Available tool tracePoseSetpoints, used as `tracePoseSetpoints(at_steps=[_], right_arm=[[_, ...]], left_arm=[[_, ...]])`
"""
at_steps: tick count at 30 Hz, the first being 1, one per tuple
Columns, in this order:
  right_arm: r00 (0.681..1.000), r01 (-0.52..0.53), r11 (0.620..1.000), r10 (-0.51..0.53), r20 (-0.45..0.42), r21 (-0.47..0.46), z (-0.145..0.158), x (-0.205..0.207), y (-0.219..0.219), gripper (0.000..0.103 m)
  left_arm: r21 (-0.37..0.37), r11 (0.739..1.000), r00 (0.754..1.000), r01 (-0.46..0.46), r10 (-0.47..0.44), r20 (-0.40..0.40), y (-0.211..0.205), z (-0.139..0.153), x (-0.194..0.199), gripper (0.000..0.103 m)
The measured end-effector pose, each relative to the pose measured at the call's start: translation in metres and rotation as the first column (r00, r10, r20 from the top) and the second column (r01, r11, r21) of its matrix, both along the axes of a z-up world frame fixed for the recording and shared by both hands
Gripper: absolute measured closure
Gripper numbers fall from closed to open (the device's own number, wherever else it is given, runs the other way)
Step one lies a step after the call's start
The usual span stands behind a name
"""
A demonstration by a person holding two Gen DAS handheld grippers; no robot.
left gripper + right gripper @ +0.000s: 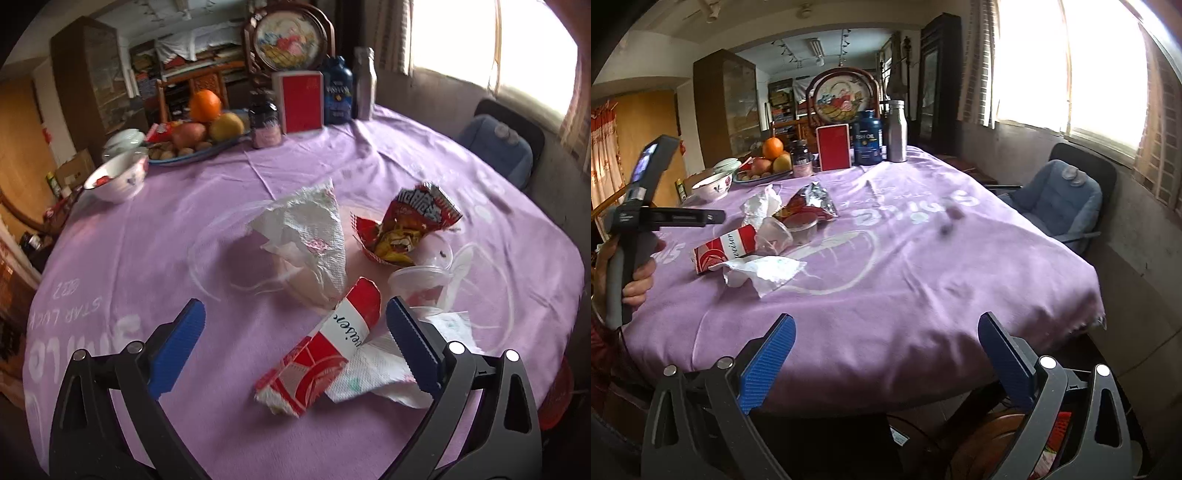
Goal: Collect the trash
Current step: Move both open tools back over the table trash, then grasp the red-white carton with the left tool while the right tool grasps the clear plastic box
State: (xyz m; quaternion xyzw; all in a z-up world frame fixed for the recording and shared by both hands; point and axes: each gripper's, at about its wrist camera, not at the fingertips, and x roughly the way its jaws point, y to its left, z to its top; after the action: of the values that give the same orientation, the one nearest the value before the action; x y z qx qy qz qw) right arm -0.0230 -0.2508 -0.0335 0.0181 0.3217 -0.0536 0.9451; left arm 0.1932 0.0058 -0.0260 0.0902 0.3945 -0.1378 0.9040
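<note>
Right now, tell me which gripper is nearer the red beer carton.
Left. The left gripper hangs open just above the red beer carton, which lies between its fingers. The right gripper sits open back at the table edge, well away from the carton.

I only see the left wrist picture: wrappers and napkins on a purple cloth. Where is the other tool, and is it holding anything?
Observer: The right tool hangs open over the near table edge, holding nothing.
Operator: Who holds the left one?
Observer: A hand grips the left tool by its handle, to the left of the red carton.
Operator: What's in the blue bottle at the back?
Observer: From the right wrist view, the blue bottle has a label that reads fish oil.
</note>
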Motion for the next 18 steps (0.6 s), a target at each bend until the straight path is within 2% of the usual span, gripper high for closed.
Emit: tracePoseSetpoints(at_steps=[5,10,13,15,18], right_arm=[[1.0,-0.006,1.0,0.006,-0.019,-0.003,-0.003,0.014,0.008,0.006],[0.999,-0.027,1.0,0.027,-0.044,0.011,-0.005,0.031,0.016,0.006],[0.997,-0.063,0.998,0.064,-0.052,0.023,-0.003,0.049,0.028,0.006],[0.994,-0.087,0.995,0.089,-0.057,0.04,-0.002,0.061,0.037,0.006],[0.99,-0.122,0.99,0.127,-0.069,0.067,-0.002,0.079,0.048,0.006]], left_arm=[[0.013,0.995,0.991,0.099,-0.097,-0.095,-0.012,-0.023,0.016,0.008],[0.034,0.991,0.977,0.131,-0.123,-0.174,-0.016,-0.048,0.029,0.008],[0.071,0.991,0.975,0.115,-0.099,-0.199,-0.015,-0.059,0.034,0.007],[0.049,0.994,0.972,0.1,-0.087,-0.22,-0.01,-0.061,0.038,0.007],[0.071,0.997,0.98,0.02,-0.006,-0.196,0.007,-0.057,0.043,0.007]])
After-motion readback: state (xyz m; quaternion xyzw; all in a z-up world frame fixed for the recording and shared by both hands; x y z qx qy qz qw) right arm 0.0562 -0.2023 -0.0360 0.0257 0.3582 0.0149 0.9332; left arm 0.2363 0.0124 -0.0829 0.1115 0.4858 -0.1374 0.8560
